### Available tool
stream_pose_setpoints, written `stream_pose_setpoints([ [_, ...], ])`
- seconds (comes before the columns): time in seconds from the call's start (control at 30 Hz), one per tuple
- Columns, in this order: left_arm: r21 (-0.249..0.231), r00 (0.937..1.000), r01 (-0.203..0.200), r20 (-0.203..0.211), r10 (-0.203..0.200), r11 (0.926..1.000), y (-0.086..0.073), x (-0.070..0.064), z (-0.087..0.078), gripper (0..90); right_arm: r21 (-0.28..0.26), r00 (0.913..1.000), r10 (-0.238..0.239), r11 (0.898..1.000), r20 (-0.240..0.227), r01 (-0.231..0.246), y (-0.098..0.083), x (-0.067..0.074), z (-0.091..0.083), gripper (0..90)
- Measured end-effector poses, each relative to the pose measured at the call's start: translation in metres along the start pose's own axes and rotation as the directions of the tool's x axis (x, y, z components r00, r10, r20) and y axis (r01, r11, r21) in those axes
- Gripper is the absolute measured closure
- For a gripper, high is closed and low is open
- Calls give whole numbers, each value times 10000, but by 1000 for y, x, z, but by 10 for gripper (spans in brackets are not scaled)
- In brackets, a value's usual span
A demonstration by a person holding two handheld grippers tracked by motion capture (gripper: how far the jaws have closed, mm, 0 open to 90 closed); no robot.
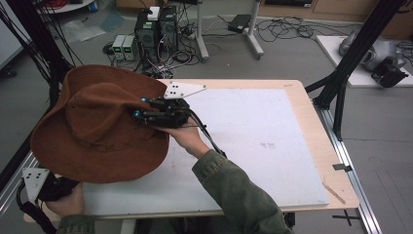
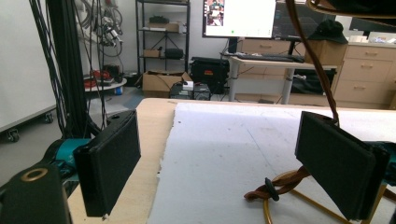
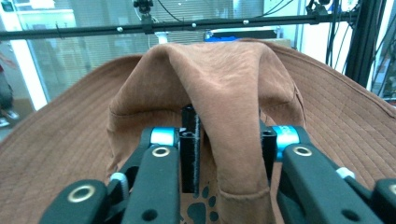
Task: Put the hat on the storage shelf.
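A brown wide-brimmed hat [image 1: 97,126] sits over the left part of the table, its brim reaching past the table's left edge. My right gripper [image 1: 141,108] comes at the crown from the right. In the right gripper view a raised fold of the crown [image 3: 229,84] stands between the pads of my right gripper [image 3: 229,140], uncrushed, with a thin gap at the left pad. My left gripper [image 2: 219,154] is low at the near left corner, open with nothing between its pads. The hat's brim [image 2: 355,5] hangs above it. The braided chin cord [image 2: 280,184] lies on the white board by its right pad.
A white board [image 1: 253,136] covers most of the wooden table [image 1: 319,126]. Black frame posts [image 1: 350,58] stand at the right and left. Computers and cables [image 1: 156,34] sit on the floor beyond the far edge.
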State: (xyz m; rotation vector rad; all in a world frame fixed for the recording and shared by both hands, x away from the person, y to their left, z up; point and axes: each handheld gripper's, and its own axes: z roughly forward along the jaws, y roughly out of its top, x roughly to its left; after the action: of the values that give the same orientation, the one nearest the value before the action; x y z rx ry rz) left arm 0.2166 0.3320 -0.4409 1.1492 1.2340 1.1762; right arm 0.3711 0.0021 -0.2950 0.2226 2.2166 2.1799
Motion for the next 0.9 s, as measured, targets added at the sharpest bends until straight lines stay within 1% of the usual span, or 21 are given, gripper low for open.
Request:
stream_pose_setpoints([
  [0.03, -6, 10000, 15, 6, -15, 10000, 0, 0, 0, 144, -12, 10000, 35, 10000, -48, -35, 0, -1, -1, 664],
  [0.1, -4, 10000, 27, -17, -27, 10000, 0, 0, 0, 144, -6, 10000, 82, 10000, -54, -82, 0, -1, -1, 655],
  [0.13, 11, 10000, 28, -17, -28, 10000, 0, 0, 0, 144, 22, 9999, 107, 9999, -58, -106, 0, -3, -1, 607],
  [0.17, 8, 10000, 27, -18, -27, 10000, 0, 1, 0, 144, 22, 9999, 107, 9999, -58, -106, 0, -3, -1, 607],
  [0.2, -2, 10000, 24, -23, -24, 10000, 0, 0, 0, 144, 29, 9999, 132, 9999, -18, -132, 0, -3, -1, 581],
  [0.3, -8, 10000, 13, 4, -13, 10000, 0, 0, 0, 144, 34, 9995, 175, 9998, 263, -176, 1, -5, -3, 431],
  [0.33, -10, 10000, 11, 5, -11, 10000, 0, 0, 0, 144, -21, 9997, 177, 9998, 192, -176, 1, -6, -3, 393],
  [0.37, 15, 10000, 13, -8, -13, 10000, 0, 0, 0, 144, -105, 9995, 119, 9999, 289, -116, 2, -6, -4, 340],
  [0.4, 15, 10000, 13, -8, -13, 10000, 0, 0, 0, 144, -105, 9995, 119, 9999, 289, -116, 2, -6, -4, 340],
  [0.43, 21, 10000, 19, -10, -19, 10000, 0, 0, 0, 144, -174, 9998, 135, 9998, 134, -133, 3, -6, -6, 306],
  [0.47, 22, 10000, 11, -9, -11, 10000, 0, 0, 0, 144, -218, 9999, 105, 9997, 122, -102, 3, -7, -7, 282],
  [0.5, 22, 10000, 11, -9, -11, 10000, 0, 0, 0, 144, -218, 9999, 105, 9997, 122, -102, 3, -7, -7, 282],
  [0.53, 27, 10000, -6, 9, 6, 10000, 0, 0, 0, 144, -269, 9998, 192, 9995, 62, -191, 4, -8, -8, 238],
  [0.6, 14, 10000, 18, 14, -18, 10000, 0, 0, 0, 144, -312, 9996, 220, 9993, 177, -215, 4, -9, -10, 213],
  [0.9, 33, 10000, 3, 9, -3, 10000, 0, 0, 0, 144, -260, 9995, 258, 9993, 183, -254, 5, -9, -12, 210],
])
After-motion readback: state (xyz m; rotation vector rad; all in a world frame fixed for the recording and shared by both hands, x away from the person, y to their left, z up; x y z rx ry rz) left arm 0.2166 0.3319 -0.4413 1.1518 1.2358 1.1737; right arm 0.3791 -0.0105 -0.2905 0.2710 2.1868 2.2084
